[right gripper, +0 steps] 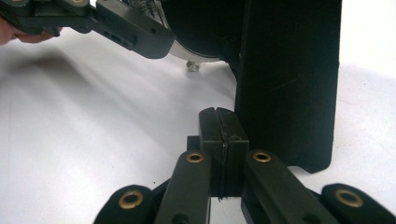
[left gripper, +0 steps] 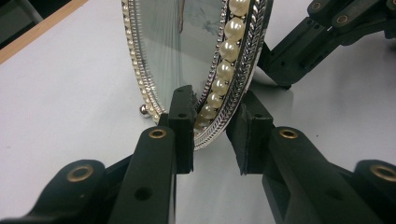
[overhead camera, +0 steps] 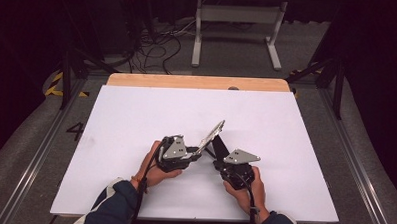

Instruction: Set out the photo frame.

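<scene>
**Setting the pearl frame on its prop**

Fingers [left gripper: 183, 122] of the left gripper [left gripper: 215, 133] straddle the lower rim of the oval picture frame [left gripper: 196, 51], one pad on the glass side and the other behind the pearl-and-silver border. From where I stand the near pad looks to be against the glass, but I cannot tell whether the far one is pressing, so I can't say if the grip is firm. The right gripper [right gripper: 223, 140] has its jaws shut flat together with nothing between them, its tip just beside the black back stand [right gripper: 287, 84] of the frame.

Seen from the high view, the frame [overhead camera: 211, 135] sits tilted near the middle of the white table [overhead camera: 136, 115], between the two grippers, its small ball foot [left gripper: 144, 109] touching or nearly touching the surface.

The step in hand seems to be propping the frame upright on its stand. To do it well, I'd say the left gripper should hold the rim low and steady without squeezing hard, since the pads bear on glass and pearls. The closed right tip can nudge the stand outward from behind, slowly, until it bears on the table. Only when the frame rests on feet and stand together should the left jaws let go, opening straight apart so they don't drag the rim sideways and tip it over.
</scene>
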A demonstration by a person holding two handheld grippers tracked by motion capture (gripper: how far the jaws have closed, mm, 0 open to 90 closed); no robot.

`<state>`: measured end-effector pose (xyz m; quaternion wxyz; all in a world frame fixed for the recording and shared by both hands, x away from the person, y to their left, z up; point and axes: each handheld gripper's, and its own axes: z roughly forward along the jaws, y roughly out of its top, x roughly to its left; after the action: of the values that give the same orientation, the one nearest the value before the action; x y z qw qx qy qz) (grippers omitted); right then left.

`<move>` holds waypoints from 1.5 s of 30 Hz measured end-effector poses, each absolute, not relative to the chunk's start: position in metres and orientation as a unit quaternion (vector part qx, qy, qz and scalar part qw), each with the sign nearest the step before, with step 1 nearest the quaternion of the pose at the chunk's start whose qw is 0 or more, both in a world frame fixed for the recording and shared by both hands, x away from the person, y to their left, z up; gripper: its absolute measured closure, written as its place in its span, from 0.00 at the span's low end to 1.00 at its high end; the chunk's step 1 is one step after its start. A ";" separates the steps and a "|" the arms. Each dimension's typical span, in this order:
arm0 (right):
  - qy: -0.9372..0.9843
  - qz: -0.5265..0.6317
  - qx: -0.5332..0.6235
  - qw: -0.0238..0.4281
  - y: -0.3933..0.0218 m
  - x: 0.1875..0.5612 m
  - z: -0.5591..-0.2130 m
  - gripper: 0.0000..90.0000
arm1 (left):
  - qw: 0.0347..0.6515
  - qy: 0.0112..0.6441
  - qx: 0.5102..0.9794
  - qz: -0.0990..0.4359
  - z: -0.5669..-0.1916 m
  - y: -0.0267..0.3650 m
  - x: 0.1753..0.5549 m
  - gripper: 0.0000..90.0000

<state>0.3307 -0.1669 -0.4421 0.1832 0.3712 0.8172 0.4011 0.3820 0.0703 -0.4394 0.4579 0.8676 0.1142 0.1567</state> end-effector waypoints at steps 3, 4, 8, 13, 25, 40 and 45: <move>0.818 0.399 0.371 0.183 -0.167 0.331 -0.442 1.00 | 0.456 0.114 0.868 0.159 -0.439 0.070 0.381 0.80; 0.819 0.399 0.370 0.182 -0.167 0.331 -0.442 1.00 | 0.455 0.114 0.869 0.159 -0.439 0.070 0.381 0.80; 0.820 0.398 0.368 0.184 -0.168 0.330 -0.442 1.00 | 0.453 0.110 0.870 0.161 -0.438 0.068 0.379 0.80; 0.818 0.398 0.372 0.184 -0.172 0.332 -0.442 1.00 | 0.451 0.102 0.872 0.162 -0.437 0.066 0.377 0.80; 0.819 0.402 0.367 0.180 -0.174 0.333 -0.443 1.00 | 0.454 0.104 0.871 0.157 -0.437 0.066 0.377 0.80; 0.824 0.391 0.369 0.177 -0.181 0.337 -0.446 1.00 | 0.462 0.110 0.868 0.145 -0.439 0.063 0.377 0.78; 0.825 0.387 0.371 0.180 -0.186 0.340 -0.448 1.00 | 0.464 0.110 0.868 0.140 -0.440 0.061 0.377 0.77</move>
<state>0.3401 -0.1855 -0.4482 0.1798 0.3714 0.8245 0.3872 0.3773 0.0614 -0.4397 0.4640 0.8678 0.1102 0.1395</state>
